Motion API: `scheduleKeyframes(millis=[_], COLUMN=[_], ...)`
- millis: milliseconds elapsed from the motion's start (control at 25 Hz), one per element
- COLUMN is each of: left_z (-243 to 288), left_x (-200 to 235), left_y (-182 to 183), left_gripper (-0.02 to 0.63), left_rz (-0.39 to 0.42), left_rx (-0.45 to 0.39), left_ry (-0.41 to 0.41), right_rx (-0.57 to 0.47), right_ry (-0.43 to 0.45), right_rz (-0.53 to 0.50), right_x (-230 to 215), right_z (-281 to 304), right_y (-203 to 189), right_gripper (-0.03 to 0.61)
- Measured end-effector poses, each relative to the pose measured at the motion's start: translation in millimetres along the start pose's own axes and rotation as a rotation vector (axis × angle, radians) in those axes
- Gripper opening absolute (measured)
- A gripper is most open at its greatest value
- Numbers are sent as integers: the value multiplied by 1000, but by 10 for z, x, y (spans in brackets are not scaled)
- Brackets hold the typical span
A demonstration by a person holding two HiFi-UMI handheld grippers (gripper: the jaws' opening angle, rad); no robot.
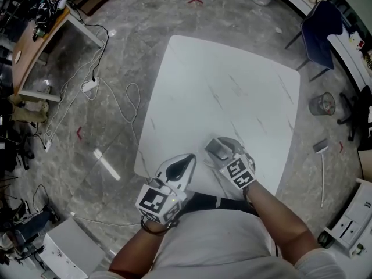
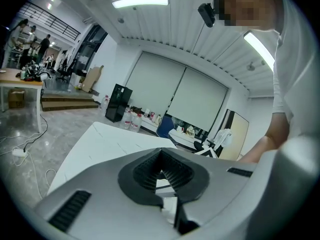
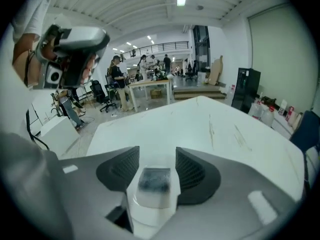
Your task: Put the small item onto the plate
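A small clear packet with something dark inside (image 3: 155, 181) lies between the jaws of my right gripper (image 3: 157, 164). The ribbed pads stand close on either side of it, and a thin white strip shows beside the packet. The surface under it is white; I cannot tell whether it is a plate or the table (image 3: 200, 124). In the head view the right gripper (image 1: 220, 150) sits over the grey item (image 1: 216, 149) near the table's front edge. My left gripper (image 1: 185, 160) is beside it on the left, jaws shut and nothing in them, pointing across the table (image 2: 100, 144) in its own view (image 2: 162, 176).
The white marble-patterned table (image 1: 221, 86) stands on a grey floor. A white cable (image 1: 116, 103) trails left of it. A blue chair (image 1: 319, 28) and a small bin (image 1: 321, 104) stand at the right, a wooden desk (image 1: 35, 39) at far left. People (image 3: 117, 79) stand far behind.
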State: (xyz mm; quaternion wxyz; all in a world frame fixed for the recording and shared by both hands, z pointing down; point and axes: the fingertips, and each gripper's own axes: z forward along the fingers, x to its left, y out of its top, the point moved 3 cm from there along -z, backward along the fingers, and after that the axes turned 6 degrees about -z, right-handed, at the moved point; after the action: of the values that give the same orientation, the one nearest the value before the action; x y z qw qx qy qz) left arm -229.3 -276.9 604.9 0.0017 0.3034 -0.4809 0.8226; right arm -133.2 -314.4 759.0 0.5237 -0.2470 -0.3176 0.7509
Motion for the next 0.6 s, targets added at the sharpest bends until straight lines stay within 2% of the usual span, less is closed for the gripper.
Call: scheduleKeyframes(millis=[280,360,600], left_z=[-114,-136,-194], left_x=[-343,-468,-918], left_y=[406,592,1238], left_gripper=[5,5,5], left_rz=[59,84,170], left_rx=[-65,-88,-162], left_ry=[-52,-74,-153], right_rx=[-250,-308,-505], right_ry=[-117,-143,-193], right_rz=[-13,-12,24], right_x=[-37,-39,-8], right_z=[-968,-1263,-2171], right_y=[896,1129,1871], right_gripper=[57,28,3])
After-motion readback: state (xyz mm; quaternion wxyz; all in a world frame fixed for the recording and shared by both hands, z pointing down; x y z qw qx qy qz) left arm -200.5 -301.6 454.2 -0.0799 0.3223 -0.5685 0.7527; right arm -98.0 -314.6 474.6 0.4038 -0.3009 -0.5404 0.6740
